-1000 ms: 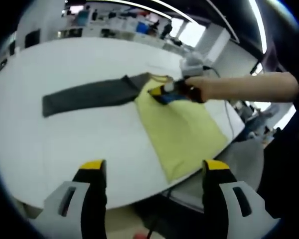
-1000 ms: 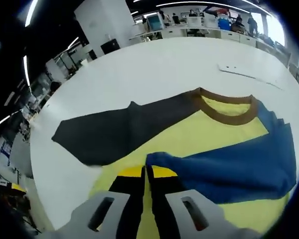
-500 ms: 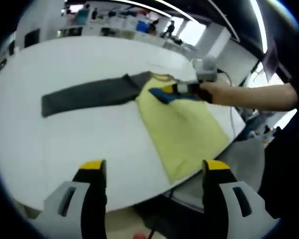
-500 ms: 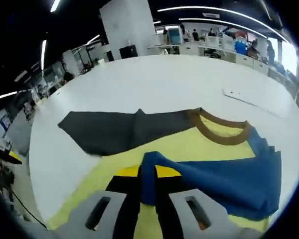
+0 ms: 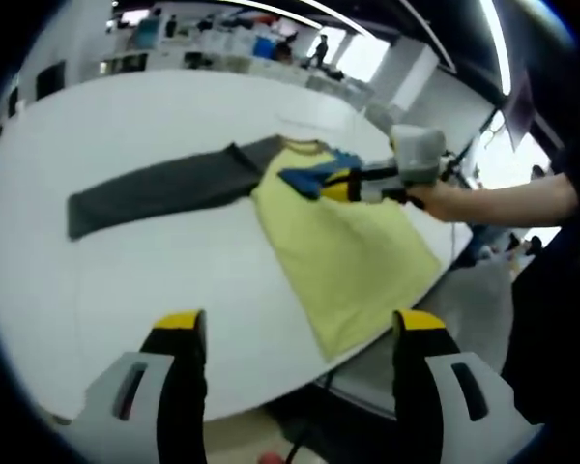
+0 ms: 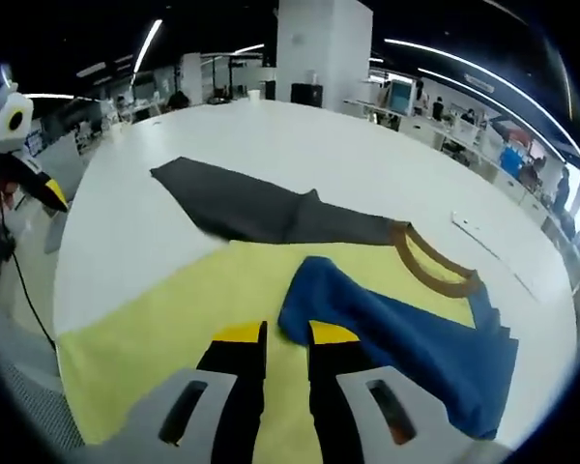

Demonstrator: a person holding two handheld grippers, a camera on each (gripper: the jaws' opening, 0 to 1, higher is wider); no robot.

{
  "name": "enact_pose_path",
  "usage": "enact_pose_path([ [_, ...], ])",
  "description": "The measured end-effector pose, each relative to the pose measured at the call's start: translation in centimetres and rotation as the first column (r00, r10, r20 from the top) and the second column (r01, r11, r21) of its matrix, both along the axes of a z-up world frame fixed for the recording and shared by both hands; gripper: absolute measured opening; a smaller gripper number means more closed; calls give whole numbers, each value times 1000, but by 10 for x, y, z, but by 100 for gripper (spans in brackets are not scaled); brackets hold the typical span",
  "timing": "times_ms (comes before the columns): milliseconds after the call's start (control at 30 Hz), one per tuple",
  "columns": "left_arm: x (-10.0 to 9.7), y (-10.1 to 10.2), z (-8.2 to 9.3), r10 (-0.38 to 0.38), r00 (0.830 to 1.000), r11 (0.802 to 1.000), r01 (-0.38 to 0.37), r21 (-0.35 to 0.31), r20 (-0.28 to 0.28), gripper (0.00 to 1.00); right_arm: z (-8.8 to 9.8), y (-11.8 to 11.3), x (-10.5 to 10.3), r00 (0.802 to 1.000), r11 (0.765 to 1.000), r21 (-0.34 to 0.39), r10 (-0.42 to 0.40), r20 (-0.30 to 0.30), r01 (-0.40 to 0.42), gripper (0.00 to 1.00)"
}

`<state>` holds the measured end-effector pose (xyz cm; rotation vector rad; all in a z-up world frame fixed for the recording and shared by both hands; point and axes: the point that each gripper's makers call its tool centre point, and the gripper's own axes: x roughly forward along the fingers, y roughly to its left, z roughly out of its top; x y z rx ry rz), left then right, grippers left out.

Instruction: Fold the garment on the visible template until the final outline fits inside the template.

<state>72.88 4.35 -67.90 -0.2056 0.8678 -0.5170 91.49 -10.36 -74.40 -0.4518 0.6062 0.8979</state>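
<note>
Room: open office behind, ceiling strip lights overhead, desks and monitors far off, people too small to make out.
Table: big white top (image 5: 126, 280), the garment spread on it toward one edge.
Grey sleeve: the dark grey sleeve (image 5: 155, 186) lies flat, stretched out away from the body, on bare table.
Left gripper: the left gripper (image 5: 288, 329) hangs off the table's near edge, well apart from the cloth — jaws spread wide, nothing between them.
Garment: yellow-bodied shirt (image 6: 164, 309) lying flat, its hem reaching the table's edge; brown collar (image 6: 435, 271) at the far end.
Blue sleeve: the blue sleeve (image 6: 396, 333) is folded across the yellow chest, its cuff end lying just ahead of the right jaws.
Right gripper: the right gripper (image 6: 275, 336) sits low over the yellow body, jaws nearly together with a thin gap; whether they still pinch the cuff I cannot tell.
Hand: a person's hand (image 5: 445, 198) holds that gripper over the shirt.
</note>
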Motion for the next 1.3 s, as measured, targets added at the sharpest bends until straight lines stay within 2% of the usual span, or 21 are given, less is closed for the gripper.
enact_pose_path([
  [67,-1,0,0,0,1000,1000,0,1,0,75,-1,1,0,1000,999,-21,27,14,-27,17],
  [167,-2,0,1,0,1000,1000,0,-1,1,75,-4,1,-1,993,991,-93,105,61,-99,17],
  [300,-5,-2,0,-3,1000,1000,3,-2,-2,75,-8,0,-1,992,988,-110,111,56,-105,17],
  [633,-9,-3,-4,-3,1000,1000,3,1,-18,75,-16,4,15,996,992,-96,84,42,-80,14],
  [1033,-6,-4,-7,0,1000,1000,0,3,-25,75,-30,5,14,996,990,-110,89,4,-88,10],
  [1133,-6,-3,-7,-2,1000,1000,2,8,-27,75,-29,4,17,997,992,-104,79,4,-78,5],
  [1300,-6,-3,-9,1,1000,1000,-1,8,-30,75,-26,5,16,998,995,-83,61,-6,-62,4],
])
